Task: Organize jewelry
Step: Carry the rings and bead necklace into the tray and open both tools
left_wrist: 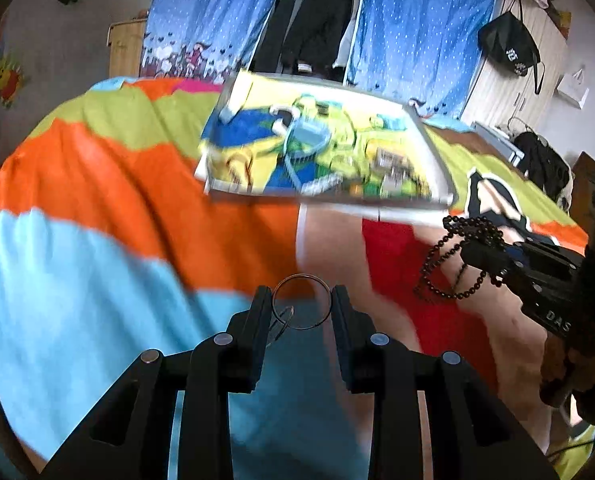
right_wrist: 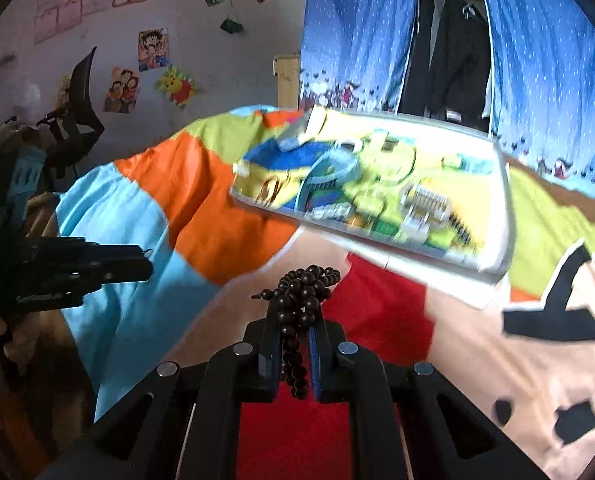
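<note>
Jewelry tray [right_wrist: 503,216] on colourful bedspread [left_wrist: 97,184], blurred, scattered with bracelets and small pieces. Thin metal ring [left_wrist: 301,302] pinched between fingers of left gripper [left_wrist: 301,308]. Dark bead strand [right_wrist: 301,312] bunched and dangling, clamped in right gripper [right_wrist: 295,344]. Both raised above bedspread, short of tray.

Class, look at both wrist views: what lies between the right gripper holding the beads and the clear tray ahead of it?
Only bare bedspread: no object separates the right gripper, shut on the bead strand, from the tray. The right wrist view shows it best.
</note>
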A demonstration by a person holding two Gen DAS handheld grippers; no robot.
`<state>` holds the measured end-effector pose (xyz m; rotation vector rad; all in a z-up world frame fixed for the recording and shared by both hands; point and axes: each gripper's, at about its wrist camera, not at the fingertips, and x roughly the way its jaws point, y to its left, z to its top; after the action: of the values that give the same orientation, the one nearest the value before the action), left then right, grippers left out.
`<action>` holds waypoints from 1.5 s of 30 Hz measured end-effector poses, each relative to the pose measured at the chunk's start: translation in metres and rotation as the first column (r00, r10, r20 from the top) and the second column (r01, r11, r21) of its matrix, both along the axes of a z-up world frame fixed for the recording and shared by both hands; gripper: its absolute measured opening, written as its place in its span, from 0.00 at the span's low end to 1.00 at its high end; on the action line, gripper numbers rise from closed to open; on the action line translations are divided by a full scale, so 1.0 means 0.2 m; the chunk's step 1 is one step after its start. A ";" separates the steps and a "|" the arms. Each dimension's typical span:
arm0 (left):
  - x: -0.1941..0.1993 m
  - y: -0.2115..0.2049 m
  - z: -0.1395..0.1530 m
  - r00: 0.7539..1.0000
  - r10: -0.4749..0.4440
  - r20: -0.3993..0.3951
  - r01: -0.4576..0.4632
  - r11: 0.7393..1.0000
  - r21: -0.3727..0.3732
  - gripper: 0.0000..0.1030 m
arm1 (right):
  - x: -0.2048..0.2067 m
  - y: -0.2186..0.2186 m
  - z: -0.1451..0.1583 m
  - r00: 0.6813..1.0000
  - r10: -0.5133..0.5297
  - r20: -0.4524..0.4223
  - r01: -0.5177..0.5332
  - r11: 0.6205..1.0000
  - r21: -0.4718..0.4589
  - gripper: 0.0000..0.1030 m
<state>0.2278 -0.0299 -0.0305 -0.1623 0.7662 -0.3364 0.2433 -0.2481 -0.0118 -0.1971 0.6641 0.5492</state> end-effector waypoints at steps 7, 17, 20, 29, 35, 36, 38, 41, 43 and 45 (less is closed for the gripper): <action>0.35 -0.05 0.19 0.998 -0.015 0.054 0.015 1.000 0.004 0.25 | 0.27 -0.02 0.22 0.998 0.013 0.057 -0.013 1.000 0.003 0.10; 0.97 -0.06 0.26 0.996 0.018 0.082 -0.019 1.000 0.016 0.25 | 0.87 0.02 0.27 0.998 -0.015 0.053 0.015 1.000 0.013 0.10; 1.14 -0.05 0.20 0.998 0.037 0.049 -0.038 0.999 0.025 0.25 | 1.02 0.04 0.20 0.999 -0.041 0.026 0.040 0.999 0.010 0.10; 1.38 -0.06 -0.03 0.997 0.066 -0.034 -0.062 0.992 0.108 0.25 | 1.27 0.04 0.04 0.995 -0.094 -0.028 0.094 0.995 -0.031 0.10; 1.43 -0.05 -0.08 0.996 0.074 -0.047 -0.069 0.992 0.109 0.25 | 1.31 0.02 -0.03 0.993 -0.113 -0.038 0.112 0.993 -0.039 0.10; 1.44 -0.05 -0.08 0.996 0.074 -0.049 -0.069 0.992 0.110 0.25 | 1.31 0.02 -0.04 0.992 -0.116 -0.041 0.114 0.993 -0.040 0.10; 1.45 -0.06 -0.08 0.996 0.071 -0.054 -0.065 0.991 0.115 0.25 | 1.32 0.02 -0.05 0.992 -0.119 -0.046 0.117 0.992 -0.042 0.10; 1.45 -0.08 -0.09 0.996 0.064 -0.059 -0.057 0.991 0.123 0.25 | 1.33 0.01 -0.07 0.991 -0.127 -0.051 0.124 0.991 -0.046 0.10; 1.46 -0.08 -0.10 0.996 0.063 -0.064 -0.055 0.991 0.125 0.25 | 1.33 0.01 -0.08 0.989 -0.134 -0.056 0.131 0.990 -0.045 0.11; 1.47 -0.08 -0.11 0.995 0.067 -0.075 -0.057 0.990 0.132 0.25 | 1.34 0.01 -0.09 0.988 -0.141 -0.060 0.138 0.989 -0.045 0.11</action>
<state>0.5212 -0.0465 -0.0520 -0.0769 0.8572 -0.2214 0.5110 -0.2470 -0.0293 -0.1708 0.7453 0.4090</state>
